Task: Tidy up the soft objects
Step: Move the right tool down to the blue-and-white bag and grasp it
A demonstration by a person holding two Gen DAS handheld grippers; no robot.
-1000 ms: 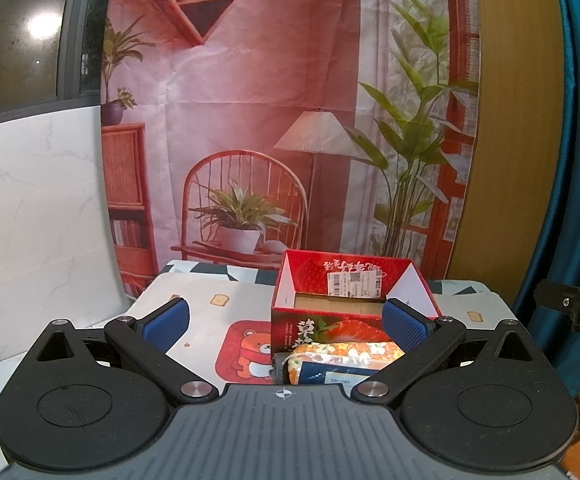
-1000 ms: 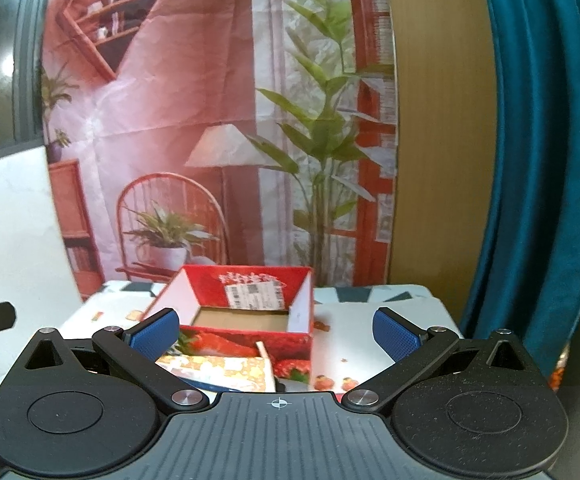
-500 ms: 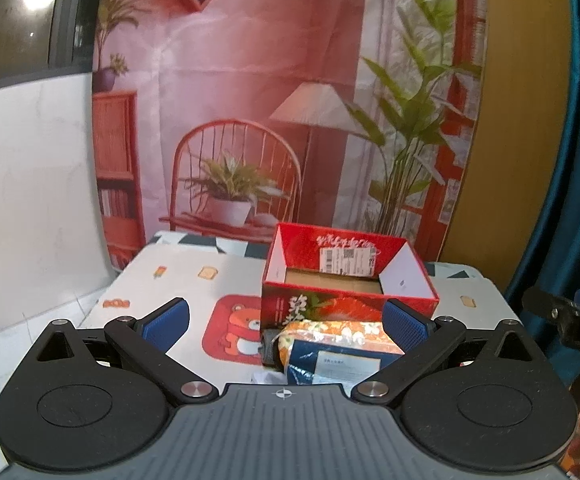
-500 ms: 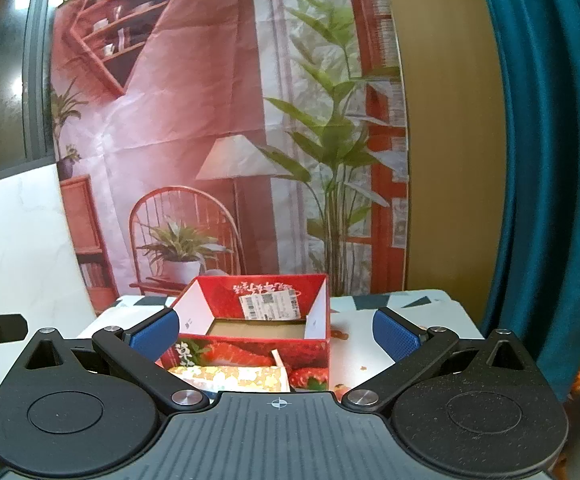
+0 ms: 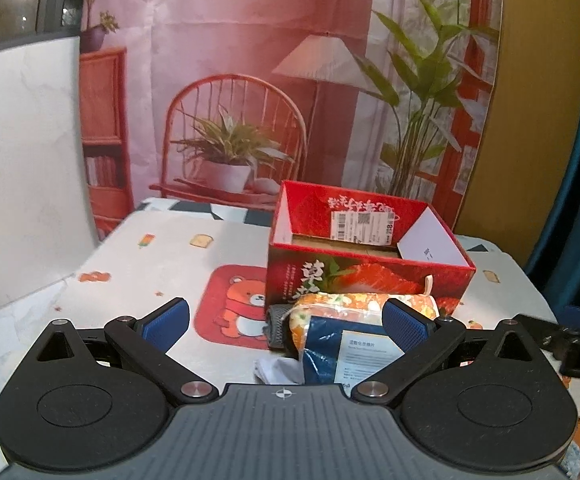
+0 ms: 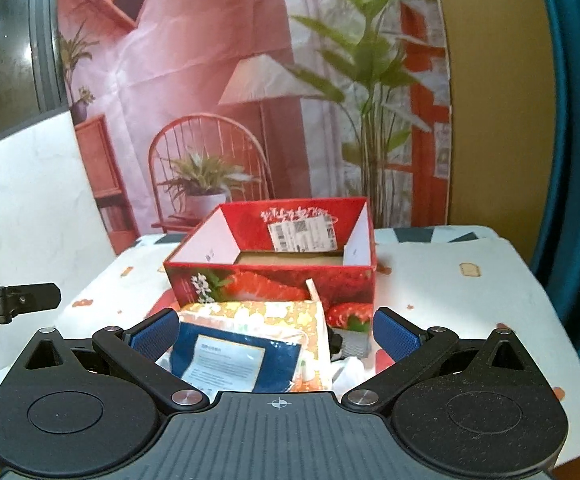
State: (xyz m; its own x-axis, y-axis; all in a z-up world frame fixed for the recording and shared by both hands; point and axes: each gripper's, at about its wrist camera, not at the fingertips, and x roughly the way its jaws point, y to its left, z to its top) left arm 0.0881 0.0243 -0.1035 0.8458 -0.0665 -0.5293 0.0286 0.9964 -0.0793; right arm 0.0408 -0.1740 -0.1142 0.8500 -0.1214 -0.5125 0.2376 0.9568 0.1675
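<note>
Blue-labelled soft packet (image 6: 233,364) lying crosswise just ahead of the right gripper (image 6: 275,332), jaws wide, empty; left gripper (image 5: 285,320) likewise wide, offset leftward; red box (image 6: 273,264) beyond.

Table (image 5: 177,264), far side against the wall, is covered by a white cloth (image 6: 442,292) printed with small food motifs; a red bear patch (image 5: 233,304) sits near the centre. Behind the table hangs a printed backdrop (image 5: 249,60) depicting a wicker chair, potted plant, floor lamp and shelving. White marble-pattern panel (image 5: 17,160) stands at left. Teal curtain (image 6: 570,140) hangs at right, beside a tan panel (image 6: 498,100). Dark window (image 6: 1,48) at far left.
</note>
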